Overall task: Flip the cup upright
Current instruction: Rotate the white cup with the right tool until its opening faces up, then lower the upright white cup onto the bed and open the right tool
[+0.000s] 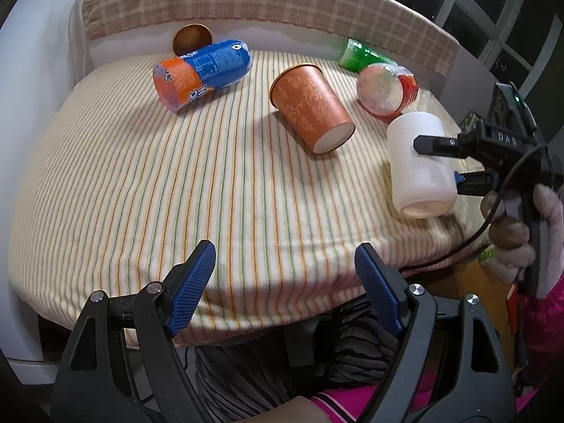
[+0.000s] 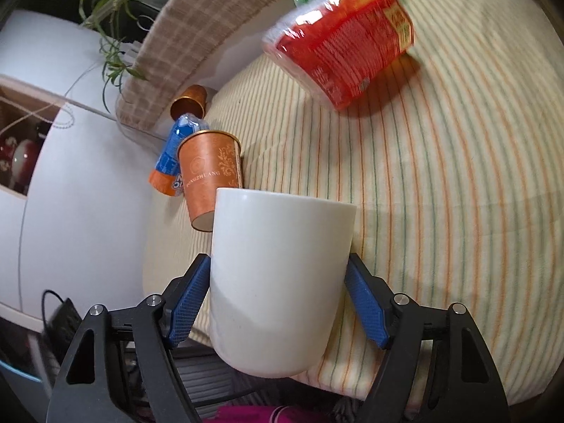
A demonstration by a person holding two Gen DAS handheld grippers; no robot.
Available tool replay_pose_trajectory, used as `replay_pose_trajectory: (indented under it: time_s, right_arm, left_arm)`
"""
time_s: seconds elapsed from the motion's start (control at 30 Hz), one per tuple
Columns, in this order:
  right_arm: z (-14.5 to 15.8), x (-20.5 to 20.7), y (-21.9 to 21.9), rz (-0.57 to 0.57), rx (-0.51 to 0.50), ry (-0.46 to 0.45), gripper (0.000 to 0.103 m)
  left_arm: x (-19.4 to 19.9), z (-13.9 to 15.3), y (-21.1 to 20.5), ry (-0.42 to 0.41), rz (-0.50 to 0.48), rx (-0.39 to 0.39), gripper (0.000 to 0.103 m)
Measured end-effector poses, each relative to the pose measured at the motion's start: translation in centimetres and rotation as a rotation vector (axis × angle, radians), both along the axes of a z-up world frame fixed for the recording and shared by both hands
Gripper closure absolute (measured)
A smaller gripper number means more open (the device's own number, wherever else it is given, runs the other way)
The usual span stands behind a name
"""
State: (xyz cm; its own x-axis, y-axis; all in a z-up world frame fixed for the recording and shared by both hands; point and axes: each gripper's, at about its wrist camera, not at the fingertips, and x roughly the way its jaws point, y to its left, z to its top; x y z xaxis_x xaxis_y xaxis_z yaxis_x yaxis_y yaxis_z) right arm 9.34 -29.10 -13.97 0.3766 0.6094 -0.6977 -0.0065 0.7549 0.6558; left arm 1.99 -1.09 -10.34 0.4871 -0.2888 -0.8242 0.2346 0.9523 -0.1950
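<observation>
The white cup (image 2: 278, 282) looks like glazed ceramic, so I'd guess stiff, a bit heavy, slick and chippable; it's held off the striped cloth (image 1: 176, 176) near the table's right edge, tilted. The right gripper (image 2: 278, 303) is clamped across its lower body, pads on opposite walls, which seems the sensible place. The left gripper (image 1: 285, 282) hangs spread apart with nothing in it at the near edge.

White cup (image 2: 278, 282), striped cloth (image 1: 176, 183)
</observation>
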Motion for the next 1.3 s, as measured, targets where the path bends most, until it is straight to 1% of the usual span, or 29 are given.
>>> replay_pose_trajectory:
  time_s: [0.17,0.23,0.3,0.33,0.4,0.47,0.53,0.8,1.13,1.3]
  right_arm:
    - [1.4,-0.9,0.1,-0.022,-0.105,-0.132,0.028]
    - [2.0,-1.4,0.3,-0.031,-0.171,-0.208,0.028]
    - [2.7,-1.9,1.2,-0.033,-0.280,-0.303,0.028]
    - [2.8,-1.9,1.6,-0.031,-0.324,-0.335,0.028]
    - [3.3,-2.4,2.8,-0.012,-0.425,-0.424,0.028]
    - [3.3,-2.6,3.7,0.006,-0.477,-0.469,0.028]
    - [3.2,-2.8,4.3,0.016,-0.520,-0.492,0.028]
    - [3.3,-3.2,6.5,0.054,-0.639,-0.543,0.028]
    - [3.8,-3.7,7.0,0.060,-0.705,-0.572,0.028]
    - [3.4,-3.5,7.2,0.050,-0.744,-0.569,0.028]
  left_arm:
    - [-0.2,0.7,-0.2,-0.036,0.016,-0.027,0.019]
    - [-0.3,1.1,-0.3,-0.051,0.022,-0.035,0.019]
    - [-0.3,1.4,-0.4,-0.062,0.022,-0.039,0.019]
    - [-0.3,1.5,-0.4,-0.067,0.022,-0.037,0.019]
    - [-0.4,1.7,-0.6,-0.080,0.019,-0.025,0.019]
    - [-0.4,1.9,-0.6,-0.090,0.021,-0.017,0.019]
    - [-0.4,1.9,-0.4,-0.092,0.024,-0.020,0.019]
    - [-0.4,1.7,0.1,-0.086,0.037,-0.027,0.019]
    - [-0.3,1.7,0.1,-0.089,0.035,-0.025,0.019]
    - [-0.3,1.7,0.1,-0.091,0.034,-0.024,0.019]
